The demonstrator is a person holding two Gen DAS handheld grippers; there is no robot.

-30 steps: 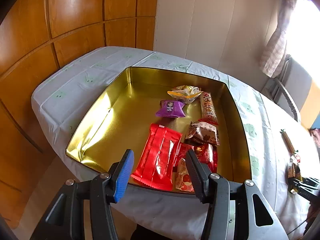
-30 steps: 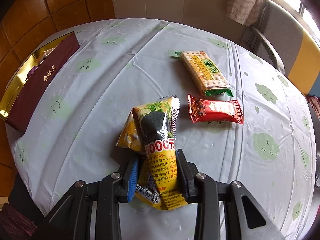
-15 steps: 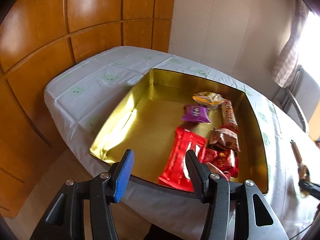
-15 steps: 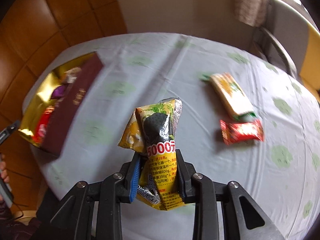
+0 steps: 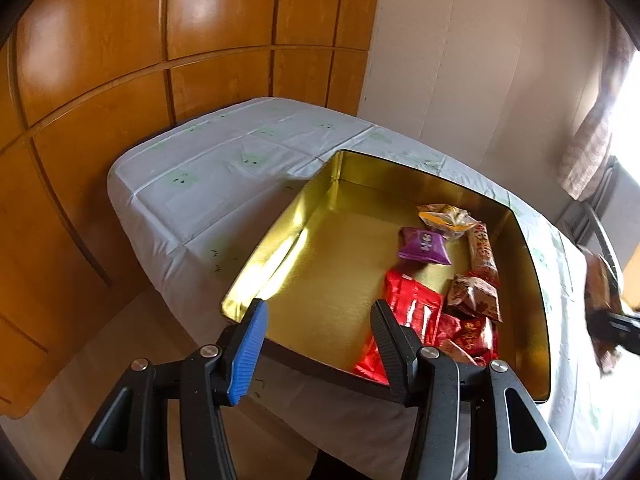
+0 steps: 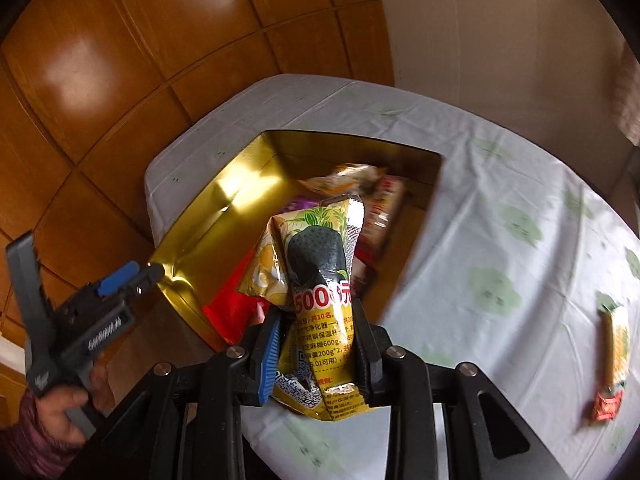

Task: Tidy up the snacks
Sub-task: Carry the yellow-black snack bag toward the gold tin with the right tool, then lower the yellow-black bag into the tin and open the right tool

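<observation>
- Right now the right gripper (image 6: pixel 316 344) is clamped on a yellow snack bag (image 6: pixel 320 280), held above the near edge of the gold box (image 6: pixel 224 200), which sits on the table and already holds several snacks.
- Possibly the bag slips: the grip is on its lower part only, the wrapper looks slick and crinkled, and the upper part juts out free, so a quick swing could work it loose.
- Likely trouble too if it is let go too soon; it could catch the box's near wall and fall outside, onto the cloth or off the table edge.
- Dropped on the crowded right side, it would pile on the red packet (image 5: pixel 408 308) and the smaller wrapped snacks; the left side of the box floor is bare.
- Meanwhile the left gripper (image 5: pixel 316 332) has its jaws apart with nothing between them, hovering at the box's near left corner; the two tools are close enough there that they could knock together.
- Two snacks are left on the cloth well to the right: a long cracker pack (image 6: pixel 616 344) and a small red sweet (image 6: pixel 606 406).
- Underneath, the table (image 5: pixel 208 184) wears a white cloth with faint green prints, its folds visible, hanging over the edges.
- Around it stand orange-brown wood panels (image 5: pixel 120 60), a pale wall, a curtain (image 5: pixel 588 152) by a bright window and a chair (image 5: pixel 600 224).
</observation>
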